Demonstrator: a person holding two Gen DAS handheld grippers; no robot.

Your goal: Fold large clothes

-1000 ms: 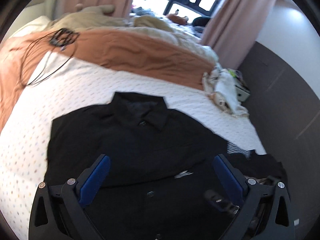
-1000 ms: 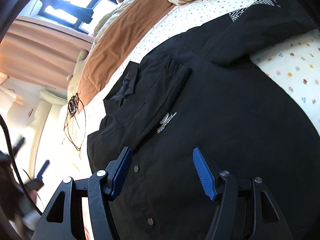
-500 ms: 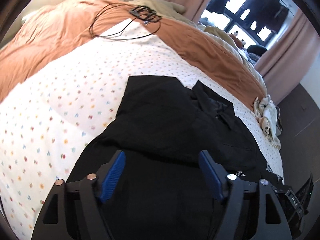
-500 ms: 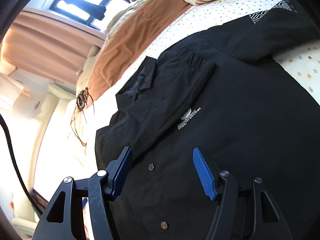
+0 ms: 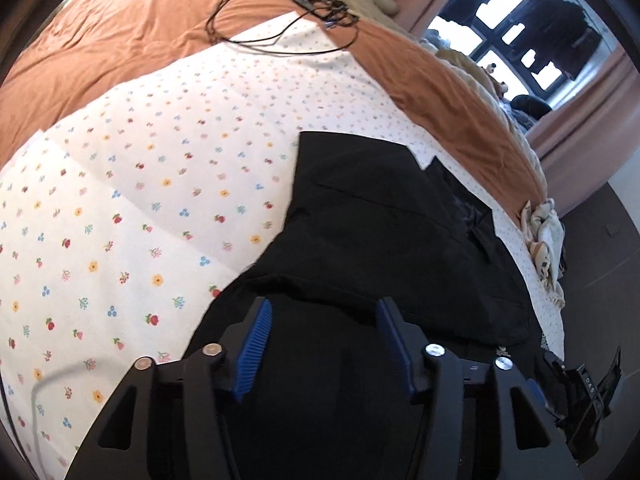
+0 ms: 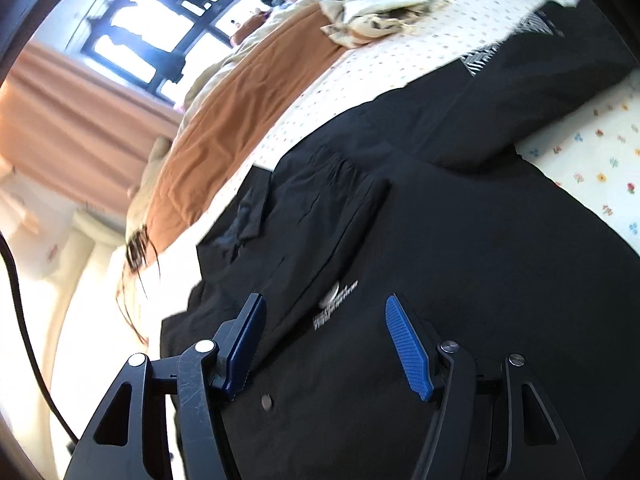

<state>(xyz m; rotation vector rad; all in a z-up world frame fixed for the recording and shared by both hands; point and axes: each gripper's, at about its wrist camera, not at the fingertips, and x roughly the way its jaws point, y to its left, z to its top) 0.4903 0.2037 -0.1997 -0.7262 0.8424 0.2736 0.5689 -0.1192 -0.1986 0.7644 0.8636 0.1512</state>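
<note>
Showing only rightward: black shirt (image 6: 420, 240) chest logo (image 6: 334, 312), button (image 6: 267, 401).

Left gripper (image 5: 324, 312) swung from black shirt (image 5: 384, 240) collar toward its sleeve side, jaws narrowed, right gripper (image 6: 324, 308) advanced up the shirt's placket

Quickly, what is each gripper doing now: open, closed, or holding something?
Left gripper: open, holding nothing, above the black button-up shirt.
Right gripper: open, holding nothing, above the same shirt.
</note>
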